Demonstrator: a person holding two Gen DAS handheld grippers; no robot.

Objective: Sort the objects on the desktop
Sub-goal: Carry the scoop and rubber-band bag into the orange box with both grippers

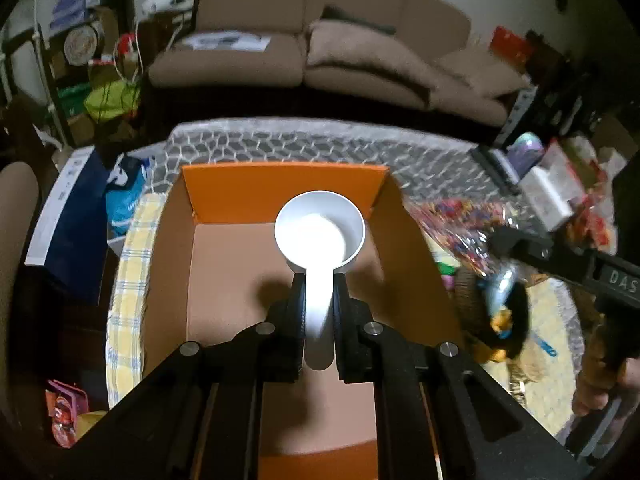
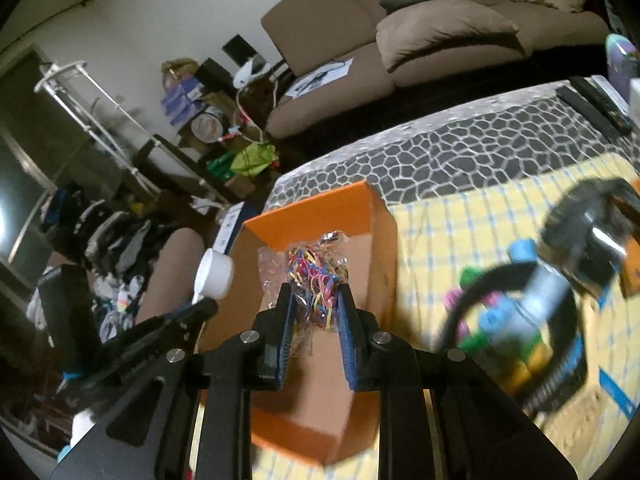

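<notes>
Left gripper (image 1: 319, 280) fingers clamp a white scoop (image 1: 319, 236); right gripper (image 2: 315, 292) fingers clamp a clear rubber-band bag (image 2: 308, 276).

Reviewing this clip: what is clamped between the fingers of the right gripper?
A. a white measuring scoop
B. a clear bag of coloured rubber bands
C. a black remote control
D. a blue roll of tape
B: in the right wrist view the right gripper is shut on the clear bag of coloured rubber bands above the orange box; the white scoop is in the left gripper.
</notes>
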